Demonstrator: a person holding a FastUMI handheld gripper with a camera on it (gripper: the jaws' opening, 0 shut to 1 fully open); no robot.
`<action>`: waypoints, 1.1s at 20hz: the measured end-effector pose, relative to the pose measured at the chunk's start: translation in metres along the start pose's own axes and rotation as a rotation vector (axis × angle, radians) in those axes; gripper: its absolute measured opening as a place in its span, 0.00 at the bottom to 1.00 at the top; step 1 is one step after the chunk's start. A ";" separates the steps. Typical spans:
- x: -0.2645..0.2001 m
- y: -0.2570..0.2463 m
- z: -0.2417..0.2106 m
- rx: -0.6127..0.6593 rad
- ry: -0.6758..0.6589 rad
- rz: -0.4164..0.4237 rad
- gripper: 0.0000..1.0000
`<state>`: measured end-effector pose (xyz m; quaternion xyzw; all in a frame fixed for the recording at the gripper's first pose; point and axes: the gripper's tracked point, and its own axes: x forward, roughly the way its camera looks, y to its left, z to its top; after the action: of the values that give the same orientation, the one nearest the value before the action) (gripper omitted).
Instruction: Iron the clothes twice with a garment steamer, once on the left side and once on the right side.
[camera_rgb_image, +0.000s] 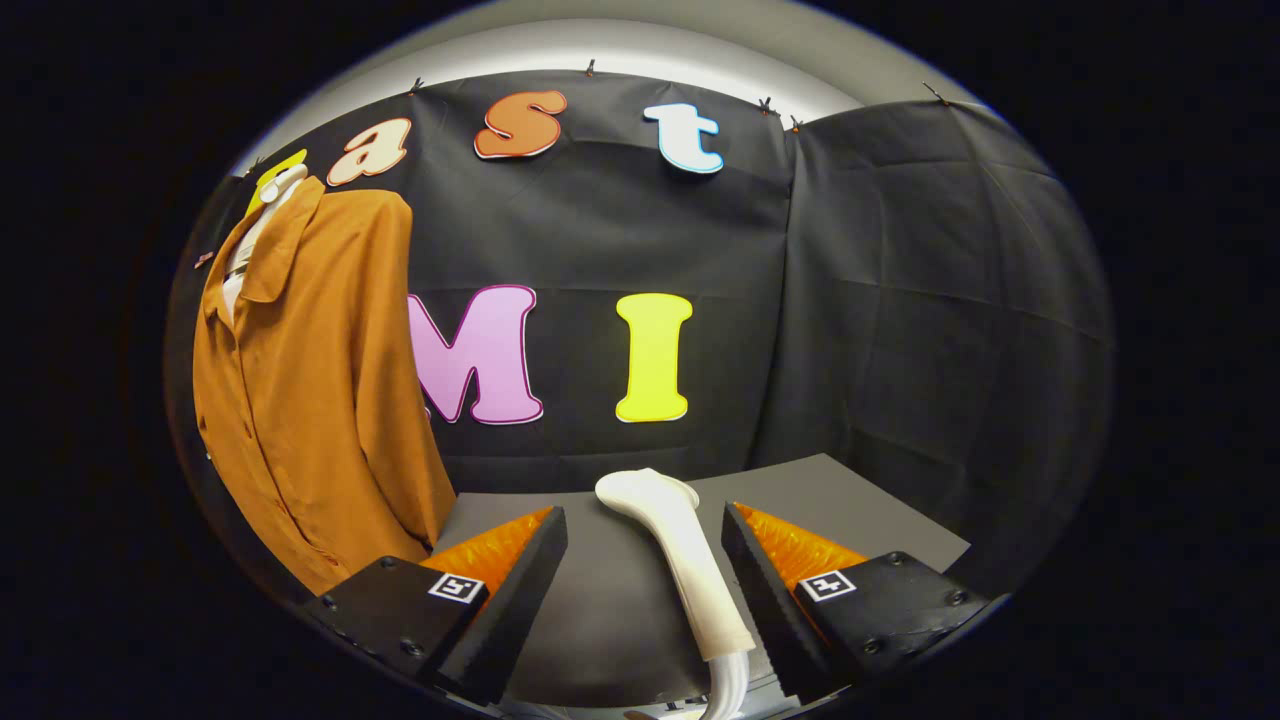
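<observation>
Your hand-held gripper (645, 540) sits low over the grey desk (860, 500) with its fingers spread wide apart and nothing pressed between them. The garment steamer (680, 560) lies on the desk in the gap between the two fingers, closer to the right finger (760, 580) than to the left finger (520, 570). You can see its white handle running lengthwise, from near you toward the far side, leaning a little to the left as it goes. Its rounded head points away from you and reaches just past the fingertips. At the near end, a pale hose (728, 685) leaves the handle and drops out of sight below the fingers. Whether the right finger touches the handle cannot be told; the left finger is clearly apart from it.

The clothes to be ironed are an orange-brown shirt (310, 400), hanging upright at the far left, well apart from the steamer and beyond the left finger. It hangs on a white hanger or stand (285, 185) whose top shows above the collar. The collar is open, and a row of buttons runs down the front. The shirt's lower hem comes down close to the left edge of the desk, behind the left finger.

Behind the desk, the black cloth wall (900, 300) closes off the far and right sides.
</observation>
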<state>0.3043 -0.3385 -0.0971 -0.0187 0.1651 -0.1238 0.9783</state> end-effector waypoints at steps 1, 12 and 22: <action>0.010 -0.003 -0.003 0.004 0.020 0.010 0.98; 0.075 -0.019 -0.066 0.041 0.336 0.105 0.98; 0.083 -0.017 -0.081 -0.039 0.490 0.114 0.86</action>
<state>0.3502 -0.3749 -0.1986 0.0025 0.4003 -0.0663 0.9140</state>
